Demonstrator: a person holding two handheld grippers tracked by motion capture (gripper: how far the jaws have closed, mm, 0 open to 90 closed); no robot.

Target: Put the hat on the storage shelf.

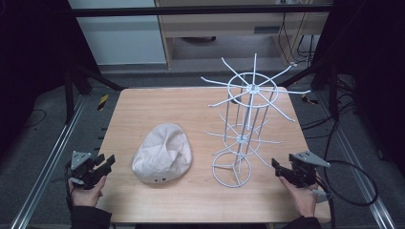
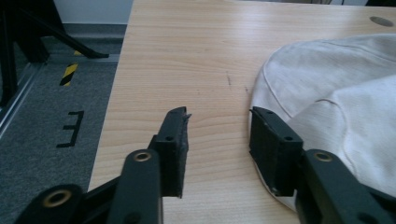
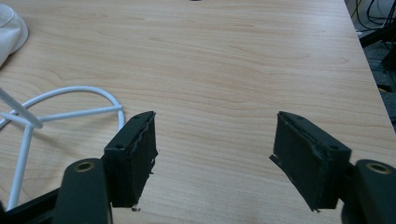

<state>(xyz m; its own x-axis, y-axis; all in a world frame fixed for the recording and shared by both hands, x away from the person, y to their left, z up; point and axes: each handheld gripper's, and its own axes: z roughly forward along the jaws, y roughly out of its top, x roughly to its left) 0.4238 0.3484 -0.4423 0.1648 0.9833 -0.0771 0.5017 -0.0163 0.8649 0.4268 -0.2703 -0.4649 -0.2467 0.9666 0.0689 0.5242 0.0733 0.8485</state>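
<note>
Nothing grasped yet — my left hand-held gripper (image 1: 106, 164) and right hand-held gripper (image 1: 278, 167) sit open at the frame's lower corners. The cap (image 1: 162, 153) lies centre-left on the tabletop (image 1: 157, 102), rack (image 1: 246, 119) right — I'd likely reach for the cap's edge next.

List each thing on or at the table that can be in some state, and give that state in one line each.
Cap: lying crumpled on the table, not held.
Wire rack: standing upright on its ring base, nothing hanging on it.
Left tool: open, empty, beside the cap's edge.
Right tool: open, empty, near the rack's base ring.
</note>
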